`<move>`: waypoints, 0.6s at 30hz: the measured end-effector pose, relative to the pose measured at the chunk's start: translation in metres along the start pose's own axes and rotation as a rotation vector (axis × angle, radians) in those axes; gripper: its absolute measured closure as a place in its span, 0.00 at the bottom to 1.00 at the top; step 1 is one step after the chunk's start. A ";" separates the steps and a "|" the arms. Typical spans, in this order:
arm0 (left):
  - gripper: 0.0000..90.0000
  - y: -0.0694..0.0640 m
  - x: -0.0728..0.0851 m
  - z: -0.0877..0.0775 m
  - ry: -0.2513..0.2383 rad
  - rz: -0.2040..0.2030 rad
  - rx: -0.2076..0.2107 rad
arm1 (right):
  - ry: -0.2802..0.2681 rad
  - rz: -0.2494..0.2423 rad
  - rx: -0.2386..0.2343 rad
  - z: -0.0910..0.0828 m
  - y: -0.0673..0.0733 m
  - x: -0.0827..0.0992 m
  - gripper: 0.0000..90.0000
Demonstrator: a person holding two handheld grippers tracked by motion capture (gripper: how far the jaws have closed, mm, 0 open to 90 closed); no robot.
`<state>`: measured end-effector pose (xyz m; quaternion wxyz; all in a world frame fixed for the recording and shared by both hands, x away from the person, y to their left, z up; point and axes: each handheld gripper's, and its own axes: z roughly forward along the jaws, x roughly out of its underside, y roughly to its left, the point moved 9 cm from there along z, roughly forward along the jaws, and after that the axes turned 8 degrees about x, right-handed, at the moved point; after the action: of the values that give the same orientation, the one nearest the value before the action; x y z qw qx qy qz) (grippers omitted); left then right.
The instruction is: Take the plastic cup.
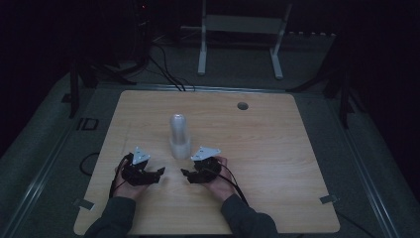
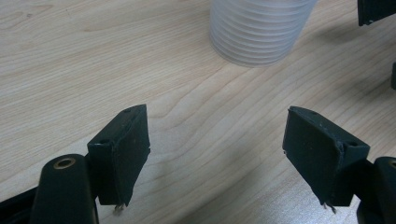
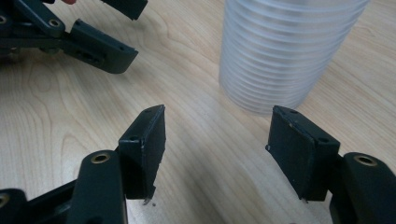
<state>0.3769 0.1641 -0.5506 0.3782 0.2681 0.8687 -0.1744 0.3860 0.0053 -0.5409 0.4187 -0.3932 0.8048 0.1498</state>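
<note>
Stack of ribbed clear plastic cups (image 1: 180, 136) upright on wood counter (image 1: 267, 163); L gripper (image 1: 159, 172) & R gripper (image 1: 185, 173) near it, fingers apart, nothing held.

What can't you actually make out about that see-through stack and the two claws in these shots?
- Stack of clear plastic cups: the dim, small high view blurs the ribs, so the cup count is unreadable.
- Its top: cut off by the upper edge in the left claw view and the right claw view.
- Left claw and right claw: too small and dark in the high view to show their gap.
</note>
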 end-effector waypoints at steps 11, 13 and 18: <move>0.26 0.001 -0.008 -0.008 -0.028 -0.010 0.016 | -0.001 -0.007 0.019 0.003 -0.006 -0.007 0.40; 0.26 0.002 -0.012 -0.011 -0.036 -0.010 0.020 | -0.002 -0.003 0.019 0.003 -0.007 -0.008 0.40; 0.26 0.002 -0.030 -0.024 -0.067 0.006 0.029 | -0.012 -0.008 0.027 0.003 -0.010 -0.014 0.40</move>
<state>0.3819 0.1674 -0.5125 0.4035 0.2701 0.8523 -0.1945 0.4003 0.0077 -0.5309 0.4294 -0.3899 0.8026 0.1395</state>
